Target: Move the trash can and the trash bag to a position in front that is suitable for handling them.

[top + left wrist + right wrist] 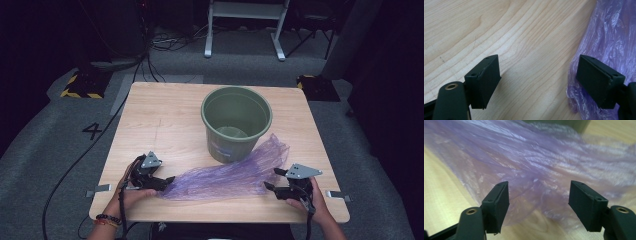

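A crumpled, see-through purple plastic bag (227, 172) lies flat on the wooden table (160, 120), stretched from front left to the right of a green bucket (236, 122). The bucket stands upright just behind the bag. My left gripper (167, 181) rests at the bag's left end and is open; in the left gripper view (537, 75) bare wood lies between the jaws and the bag (609, 32) is beside the right one. My right gripper (270, 179) is open at the bag's right end, with the film (536, 162) spread just ahead of and under it (539, 200).
Small metal brackets stick out of the table's front edge at left (98, 190) and right (337, 195). A black cable (75, 160) runs over the grey floor at the left. A white frame's legs (240, 30) stand behind the table.
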A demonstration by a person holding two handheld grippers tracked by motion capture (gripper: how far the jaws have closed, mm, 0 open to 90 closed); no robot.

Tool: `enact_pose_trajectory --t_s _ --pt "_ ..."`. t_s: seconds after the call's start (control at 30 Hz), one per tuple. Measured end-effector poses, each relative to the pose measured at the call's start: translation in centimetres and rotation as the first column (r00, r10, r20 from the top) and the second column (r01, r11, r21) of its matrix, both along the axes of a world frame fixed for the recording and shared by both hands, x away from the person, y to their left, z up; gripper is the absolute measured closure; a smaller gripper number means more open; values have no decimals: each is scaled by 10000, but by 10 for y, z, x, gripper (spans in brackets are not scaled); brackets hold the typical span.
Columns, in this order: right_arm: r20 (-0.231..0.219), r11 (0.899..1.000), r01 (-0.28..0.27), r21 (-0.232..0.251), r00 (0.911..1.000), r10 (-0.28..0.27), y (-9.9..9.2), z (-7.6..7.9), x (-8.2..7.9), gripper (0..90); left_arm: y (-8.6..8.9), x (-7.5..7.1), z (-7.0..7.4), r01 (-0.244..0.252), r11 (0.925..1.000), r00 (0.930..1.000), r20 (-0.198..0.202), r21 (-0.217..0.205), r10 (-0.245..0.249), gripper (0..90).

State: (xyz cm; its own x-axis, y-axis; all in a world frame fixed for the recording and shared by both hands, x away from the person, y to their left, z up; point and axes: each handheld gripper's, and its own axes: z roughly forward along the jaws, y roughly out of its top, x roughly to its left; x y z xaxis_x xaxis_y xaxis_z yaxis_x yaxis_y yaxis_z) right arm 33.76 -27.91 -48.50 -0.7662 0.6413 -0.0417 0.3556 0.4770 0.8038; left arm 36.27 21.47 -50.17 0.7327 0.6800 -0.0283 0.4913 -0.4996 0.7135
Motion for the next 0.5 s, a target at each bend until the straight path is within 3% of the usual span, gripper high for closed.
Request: enact_pose_trajectory --t_s 0.13,0.23,0.3,0.5 --pt "174 9987 -410 311 9990 405 -6 10 -8 291 0 1 -1 -45 10000 10000 1 -19 45 188" --pt "148 9985 -508 193 9986 505 -11 14 -11 270 1 1 -1 -90 10000 10000 17 -17 90 187" --pt "265 9993 -367 109 9990 364 -17 16 -13 271 1 2 -1 -91 9999 9999 83 49 90 185" --pt "580 9950 391 922 9973 -445 -30 30 -14 292 -1 3 -2 -168 9998 9998 126 92 167 160"
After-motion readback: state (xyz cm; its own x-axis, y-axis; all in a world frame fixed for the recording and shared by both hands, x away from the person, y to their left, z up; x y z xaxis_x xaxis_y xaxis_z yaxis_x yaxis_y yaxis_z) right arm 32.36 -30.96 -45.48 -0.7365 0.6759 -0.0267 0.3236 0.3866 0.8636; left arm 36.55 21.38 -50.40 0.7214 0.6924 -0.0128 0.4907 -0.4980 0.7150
